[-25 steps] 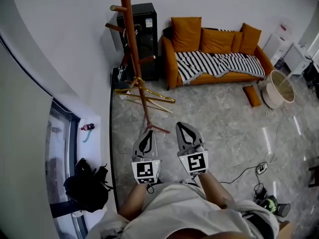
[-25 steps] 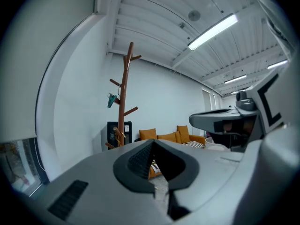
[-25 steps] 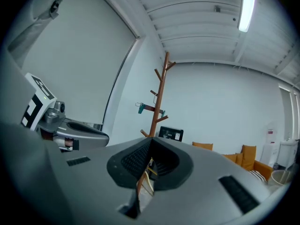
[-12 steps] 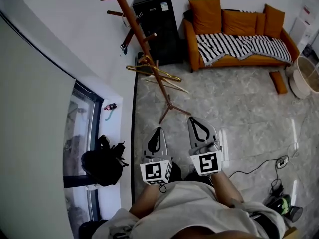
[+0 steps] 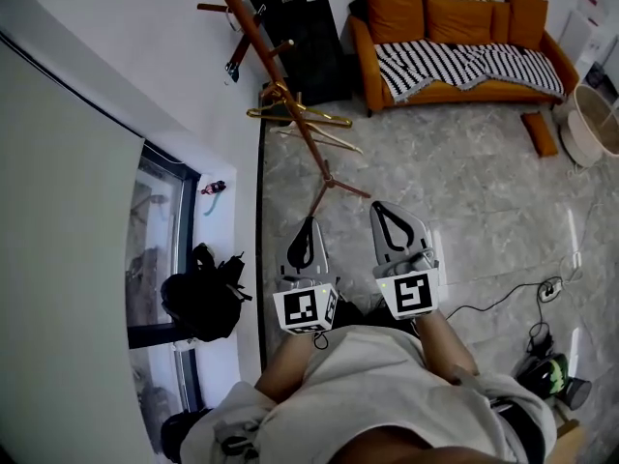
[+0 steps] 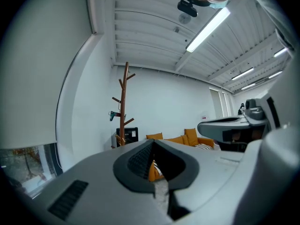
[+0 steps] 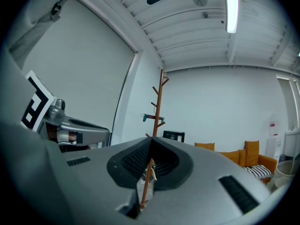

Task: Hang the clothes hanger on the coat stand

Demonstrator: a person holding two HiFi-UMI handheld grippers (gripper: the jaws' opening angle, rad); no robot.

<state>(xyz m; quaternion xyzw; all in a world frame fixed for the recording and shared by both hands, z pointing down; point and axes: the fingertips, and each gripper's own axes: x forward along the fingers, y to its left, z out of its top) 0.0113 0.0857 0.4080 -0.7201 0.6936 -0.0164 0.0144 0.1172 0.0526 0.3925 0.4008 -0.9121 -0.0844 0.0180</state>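
Head view: both forearms reach forward. The left gripper (image 5: 307, 232) and right gripper (image 5: 389, 217) are held level, side by side, aimed at the coat stand (image 5: 287, 90), where the clothes hanger (image 5: 300, 116) hangs low.

Left gripper view: fingers (image 6: 135, 161) clenched, empty.

Right gripper view: fingers (image 7: 133, 161) likewise clenched on nothing.

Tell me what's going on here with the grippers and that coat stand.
A person holds a two-jaw gripper in each hand. The left gripper and the right gripper are both shut with nothing between their jaws. They point roughly level toward the wooden coat stand, which stands apart from them. A couple of clothes hangers hang low on the stand. Neither gripper carries a hanger at this moment.
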